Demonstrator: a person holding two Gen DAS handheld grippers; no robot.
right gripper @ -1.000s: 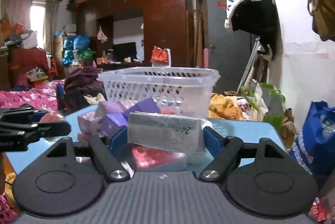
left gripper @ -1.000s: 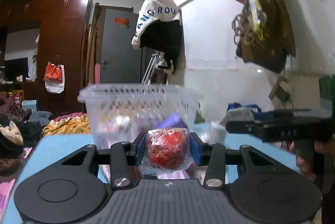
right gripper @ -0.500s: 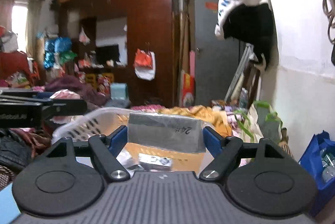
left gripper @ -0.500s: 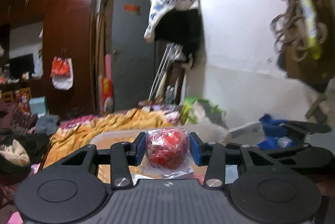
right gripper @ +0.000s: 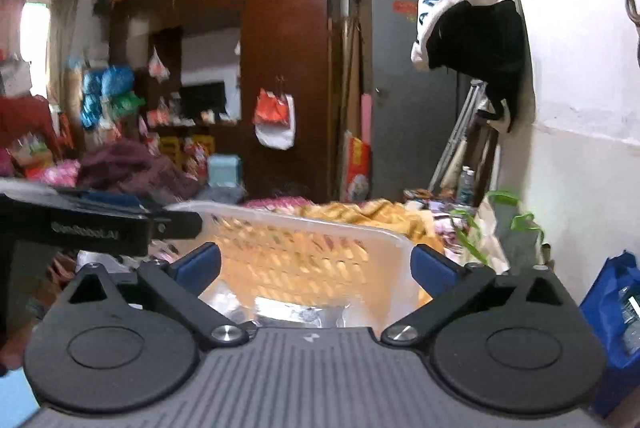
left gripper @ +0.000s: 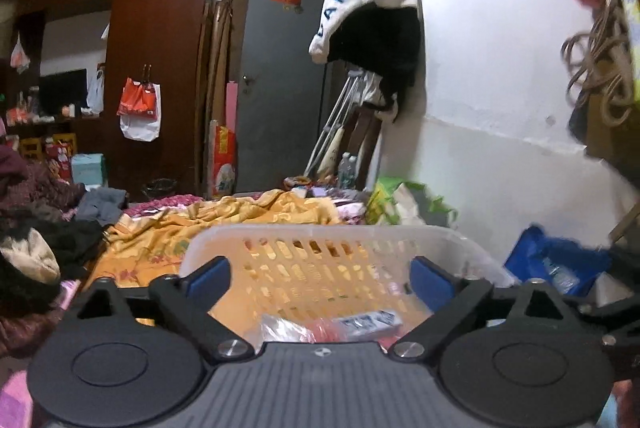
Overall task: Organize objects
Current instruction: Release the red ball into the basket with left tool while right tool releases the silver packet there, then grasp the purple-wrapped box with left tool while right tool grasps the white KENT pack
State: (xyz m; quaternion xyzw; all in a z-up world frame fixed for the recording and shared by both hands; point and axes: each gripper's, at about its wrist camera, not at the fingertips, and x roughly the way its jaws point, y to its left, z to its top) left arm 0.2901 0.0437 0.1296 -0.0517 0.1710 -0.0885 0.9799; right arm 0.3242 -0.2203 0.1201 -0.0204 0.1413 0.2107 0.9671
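Note:
A clear slotted plastic basket lies just ahead of and below my left gripper, which is open and empty over it. Inside the basket I see a red plastic-wrapped item and a small printed packet. In the right wrist view the same basket is under my right gripper, also open and empty. A silver foil packet lies in the basket below it. The left gripper's black body shows at the left of that view.
An orange blanket covers the bed behind the basket. A blue bag stands at the right by the white wall. A dark wooden wardrobe and a grey door are at the back. Clothes are piled at the left.
Both grippers rose over the basket and opened. The red wrapped item left the left gripper and the silver packet left the right gripper; both now lie in the basket.

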